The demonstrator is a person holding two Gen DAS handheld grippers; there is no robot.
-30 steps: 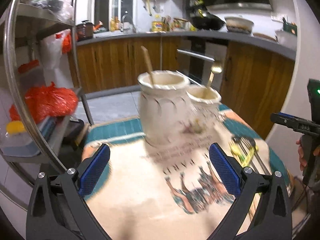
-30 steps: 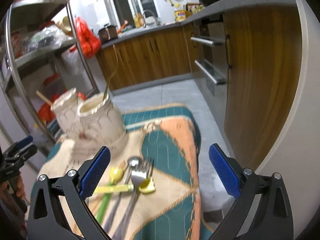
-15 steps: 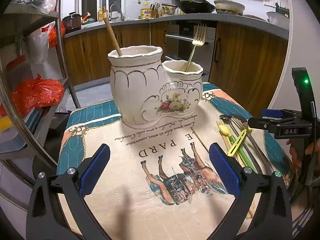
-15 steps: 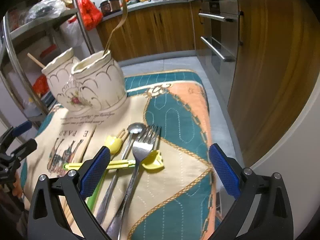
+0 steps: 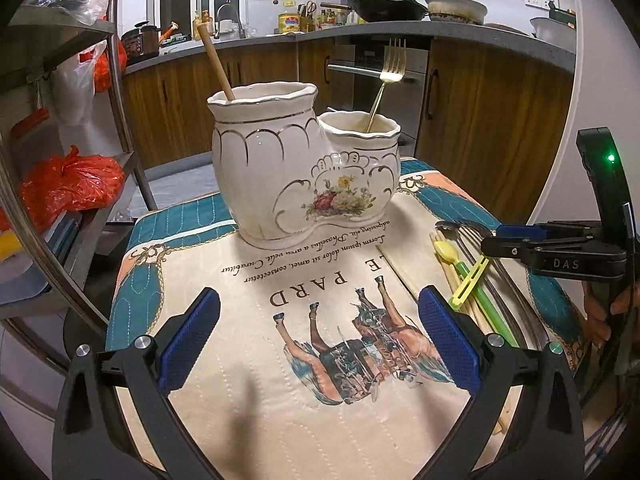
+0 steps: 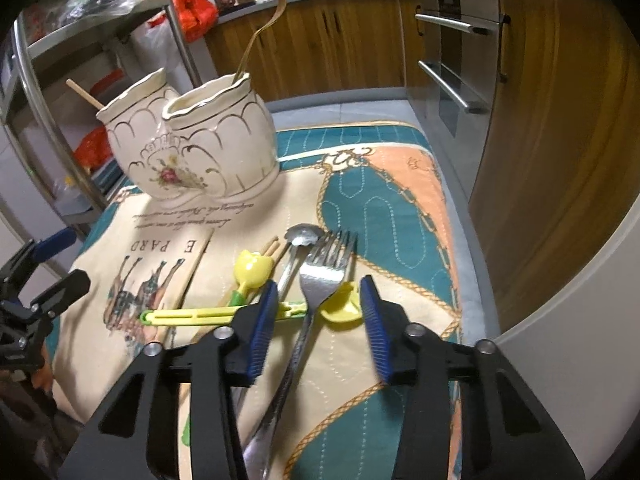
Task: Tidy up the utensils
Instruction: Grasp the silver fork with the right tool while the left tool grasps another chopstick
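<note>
Change since half a second ago: my right gripper [image 6: 318, 328] has narrowed from wide open to a partial gap and dropped over the loose pile, pads either side of the steel fork [image 6: 320, 276], not yet touching it. I judge a pick of that fork is starting.

Left to right: my left gripper [image 5: 318, 340] hovers wide open, holding nothing, above the printed mat [image 5: 248, 312]. The ceramic holder [image 5: 296, 168] stands at the mat's far end, a wooden stick in its tall cup and a gold fork [image 5: 384, 80] in its short cup. The pile lies right of it: chopsticks, yellow-green spoon [image 6: 250, 270], yellow clip [image 6: 224, 314], steel spoon [image 6: 302, 236].

Room: steel rack left, wood cabinets and oven behind.
</note>
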